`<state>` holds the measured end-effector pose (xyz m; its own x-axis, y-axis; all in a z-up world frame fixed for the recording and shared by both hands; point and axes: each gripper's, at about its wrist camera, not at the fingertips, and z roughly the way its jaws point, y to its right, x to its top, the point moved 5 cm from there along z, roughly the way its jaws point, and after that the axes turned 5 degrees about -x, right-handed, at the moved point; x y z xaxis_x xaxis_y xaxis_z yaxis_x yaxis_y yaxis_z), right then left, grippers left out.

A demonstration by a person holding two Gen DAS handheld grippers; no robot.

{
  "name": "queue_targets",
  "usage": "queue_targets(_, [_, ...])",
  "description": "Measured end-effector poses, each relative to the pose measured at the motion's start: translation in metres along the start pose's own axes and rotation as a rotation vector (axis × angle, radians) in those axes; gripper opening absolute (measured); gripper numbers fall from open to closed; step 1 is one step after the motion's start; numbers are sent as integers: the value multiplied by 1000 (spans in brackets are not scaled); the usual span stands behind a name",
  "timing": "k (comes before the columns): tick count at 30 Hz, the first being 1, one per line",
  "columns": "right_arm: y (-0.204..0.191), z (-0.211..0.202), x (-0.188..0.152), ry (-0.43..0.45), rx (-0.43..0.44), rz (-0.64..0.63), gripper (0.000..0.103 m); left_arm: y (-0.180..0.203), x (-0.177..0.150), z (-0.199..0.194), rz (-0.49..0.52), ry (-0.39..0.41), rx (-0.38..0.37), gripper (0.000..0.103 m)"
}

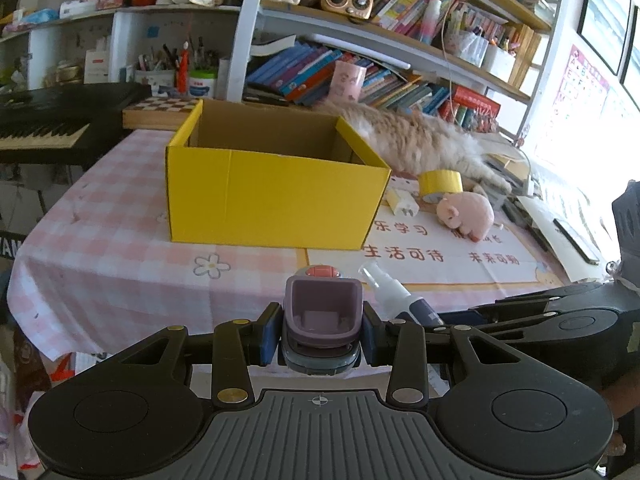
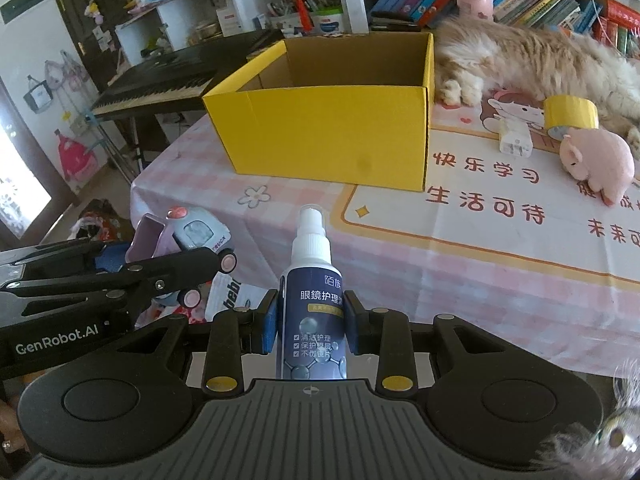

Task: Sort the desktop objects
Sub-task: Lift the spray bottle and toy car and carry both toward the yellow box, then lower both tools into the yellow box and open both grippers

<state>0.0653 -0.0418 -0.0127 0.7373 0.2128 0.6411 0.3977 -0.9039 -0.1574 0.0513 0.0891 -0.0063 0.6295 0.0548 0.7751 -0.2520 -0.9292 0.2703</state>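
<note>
My left gripper [image 1: 320,334] is shut on a purple toy truck [image 1: 320,312], held at the table's near edge; the truck also shows in the right wrist view [image 2: 192,236]. My right gripper [image 2: 310,322] is shut on a dark blue spray bottle [image 2: 312,308] with a white nozzle, held upright; the bottle also shows in the left wrist view [image 1: 394,292]. An open yellow cardboard box [image 1: 272,196] [image 2: 332,136] stands ahead on the pink checked tablecloth. Yellow tape roll [image 2: 570,114], white charger [image 2: 514,140] and pink plush pig [image 2: 598,162] lie right of the box.
A fluffy cat [image 2: 536,60] lies behind the box and the tape. A black keyboard piano [image 1: 44,128] stands left of the table. Bookshelves [image 1: 400,40] fill the back. A printed mat [image 2: 500,200] covers the table's right part.
</note>
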Motion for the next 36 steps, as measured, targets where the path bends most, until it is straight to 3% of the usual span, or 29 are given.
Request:
queue_targets(19, [-2, 5, 15, -16, 25, -43, 30, 0, 13, 11, -24, 21, 9, 39])
queue_targets(27, [11, 7, 59, 80, 40, -92, 30, -3, 51, 26, -52, 101, 31, 39])
queue_targets(36, [28, 16, 131, 178, 94, -118, 30, -14, 109, 49, -56, 213, 76, 39])
